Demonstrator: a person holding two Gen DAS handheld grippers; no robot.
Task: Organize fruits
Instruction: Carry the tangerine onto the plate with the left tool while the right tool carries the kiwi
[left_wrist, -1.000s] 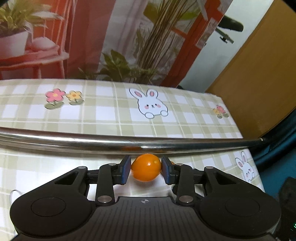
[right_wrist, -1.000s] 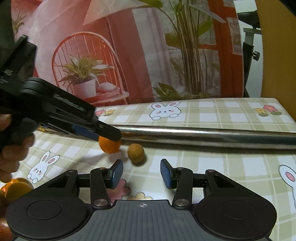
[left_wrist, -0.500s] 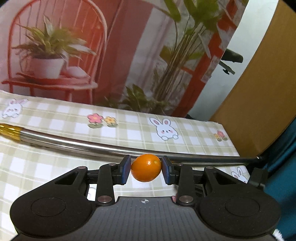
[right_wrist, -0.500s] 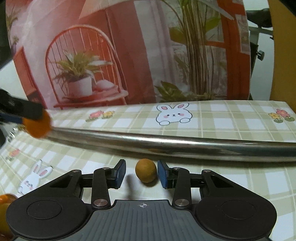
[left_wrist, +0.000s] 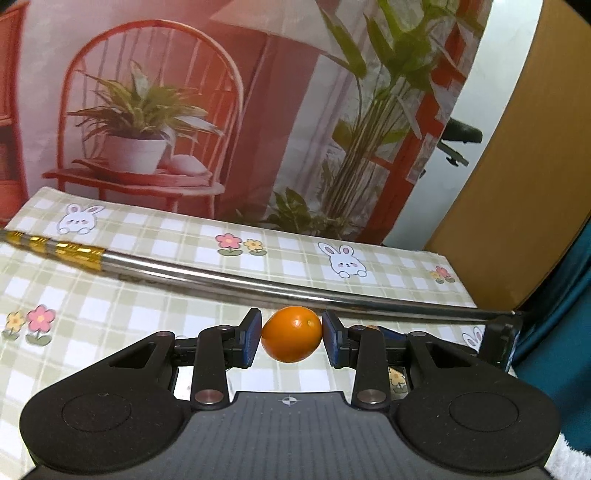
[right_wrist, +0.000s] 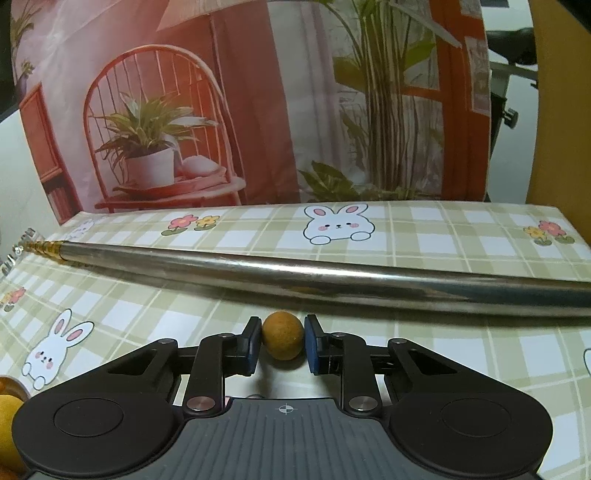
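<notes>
My left gripper (left_wrist: 291, 339) is shut on a small oval orange fruit (left_wrist: 290, 345), held in the air above the checked tablecloth (left_wrist: 110, 314), on the near side of a long steel rod (left_wrist: 258, 284). In the right wrist view a round brown fruit (right_wrist: 282, 340) rests on the cloth just in front of the same rod (right_wrist: 332, 280). My right gripper (right_wrist: 282, 343) is closing on it, and both blue pads touch its sides.
The rod runs across the whole table, its gold-banded end (left_wrist: 55, 251) at the left. More orange fruit (right_wrist: 7, 421) shows at the lower left edge of the right wrist view. A printed backdrop hangs behind the table and a wooden panel (left_wrist: 517, 184) stands at the right.
My left gripper has lifted and drawn back with the orange fruit, so more of the table and rod shows. My right gripper moved up to the brown fruit and closed onto it.
</notes>
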